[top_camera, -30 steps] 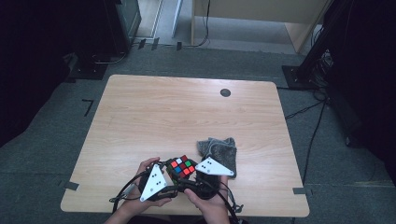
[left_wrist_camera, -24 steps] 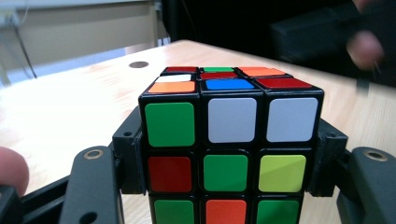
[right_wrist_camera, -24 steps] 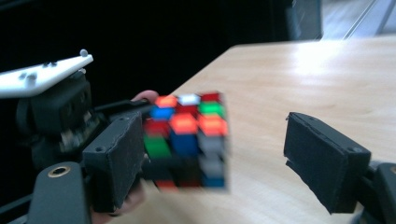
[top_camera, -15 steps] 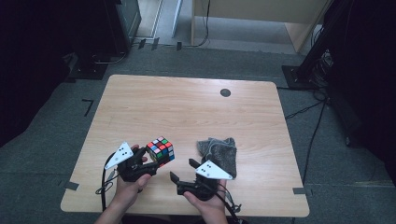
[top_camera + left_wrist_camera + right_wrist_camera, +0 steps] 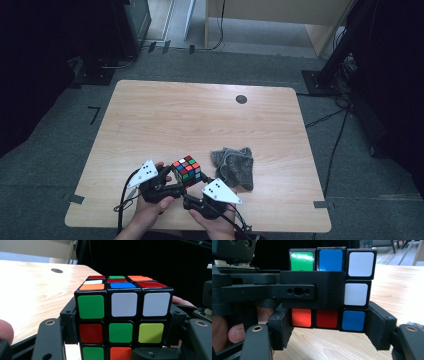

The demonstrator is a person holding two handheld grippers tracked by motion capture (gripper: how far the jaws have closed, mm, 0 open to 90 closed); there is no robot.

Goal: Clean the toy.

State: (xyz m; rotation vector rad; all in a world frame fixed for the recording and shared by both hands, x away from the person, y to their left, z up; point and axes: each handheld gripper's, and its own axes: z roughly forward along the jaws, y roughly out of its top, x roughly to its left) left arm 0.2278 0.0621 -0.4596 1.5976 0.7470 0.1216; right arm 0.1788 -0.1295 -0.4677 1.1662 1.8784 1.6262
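A scrambled Rubik's cube [image 5: 186, 170] hangs just above the wooden table [image 5: 200, 120] near its front edge. My left gripper [image 5: 172, 181] is shut on it: in the left gripper view both pads press the sides of the cube [image 5: 122, 307]. My right gripper [image 5: 194, 192] comes from the front right. Its jaws have just been closing, and in the right gripper view its pads [image 5: 377, 327] now touch both ends of the cube's bottom layer [image 5: 328, 320]. One jaw of the left gripper [image 5: 312, 292] crosses the cube's middle layer there.
A crumpled grey cloth [image 5: 234, 162] lies just right of the cube. A dark round hole [image 5: 241, 99] sits near the table's far edge. Dark stands and cables surround the table on the floor.
Half a second ago the left gripper held the cube off to the left, apart from the right gripper. It has brought the cube back right, and the right gripper's jaws now enclose its bottom layer.
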